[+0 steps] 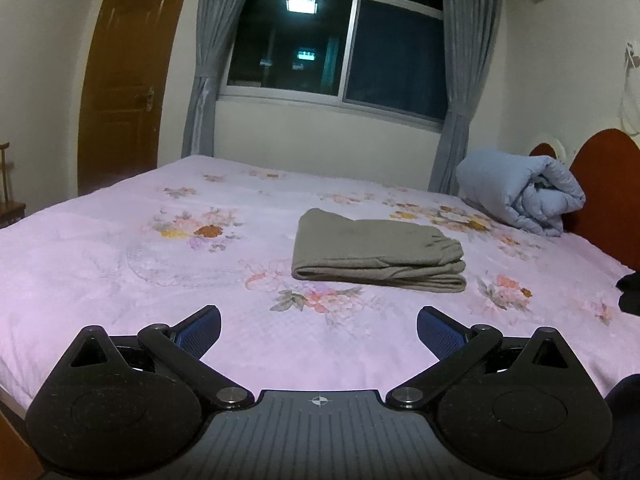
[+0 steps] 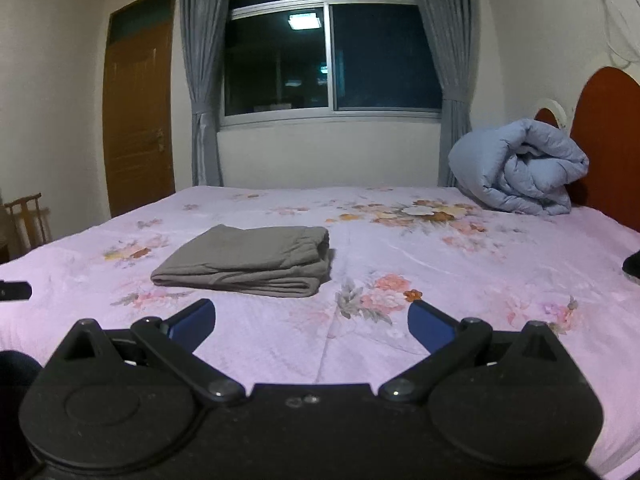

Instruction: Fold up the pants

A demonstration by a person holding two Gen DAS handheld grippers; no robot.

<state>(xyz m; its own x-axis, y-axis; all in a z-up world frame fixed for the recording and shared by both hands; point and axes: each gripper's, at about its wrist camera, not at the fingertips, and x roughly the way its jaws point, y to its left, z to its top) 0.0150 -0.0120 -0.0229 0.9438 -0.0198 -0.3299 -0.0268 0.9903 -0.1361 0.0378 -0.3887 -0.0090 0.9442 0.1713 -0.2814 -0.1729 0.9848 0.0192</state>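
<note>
Left claw (image 1: 319,330) and right claw (image 2: 311,322) gaping wide, gripping nothing, hovering over near bed (image 1: 100,264) edge. Pants (image 1: 376,254) lying mid-bed, apparently already folded into compact stack, apart from both. Folding seeming finished; next likely only tidying or withdrawing.

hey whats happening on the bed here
A person holds two hand-held grippers over a bed with a pink floral sheet. The grey-brown pants lie folded into a compact stack on the sheet. The left hand-held gripper and right hand-held gripper are both open, empty and short of the pants. A rolled light-blue quilt sits by the headboard.
</note>
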